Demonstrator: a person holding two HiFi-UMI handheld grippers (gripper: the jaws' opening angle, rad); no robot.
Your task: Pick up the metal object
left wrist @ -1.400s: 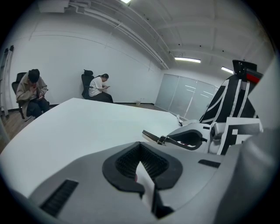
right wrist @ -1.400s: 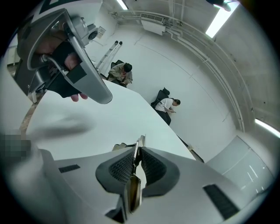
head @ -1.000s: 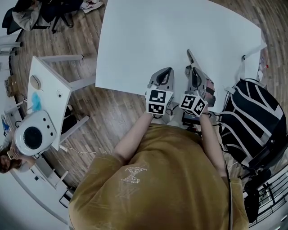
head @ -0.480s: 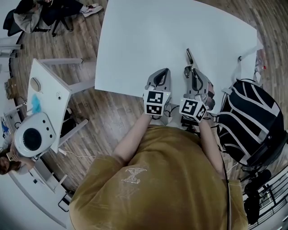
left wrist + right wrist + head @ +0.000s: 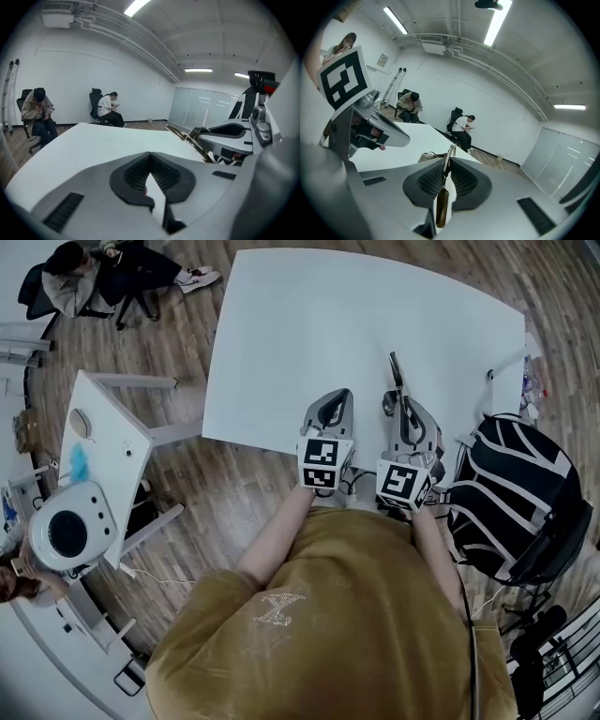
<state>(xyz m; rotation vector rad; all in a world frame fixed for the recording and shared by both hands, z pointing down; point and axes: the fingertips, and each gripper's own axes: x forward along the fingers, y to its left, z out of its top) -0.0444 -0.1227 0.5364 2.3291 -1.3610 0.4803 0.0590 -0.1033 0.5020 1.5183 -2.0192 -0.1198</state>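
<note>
The right gripper (image 5: 397,404) clamps the metal object (image 5: 394,369) for lifting, its tip projecting toward 12 o'clock over the table (image 5: 309,324); the left gripper (image 5: 339,399), jaws together and empty, stands by at 9 o'clock.

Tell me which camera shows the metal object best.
The right gripper view: the metal object sits clamped edge-on in the right claw. The left gripper view shows its far end side-on; the head view, only a thin sliver past the claw.

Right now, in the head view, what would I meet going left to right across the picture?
Small white side table → left gripper → right gripper, shut on the metal object → black-and-white striped bag.
</note>
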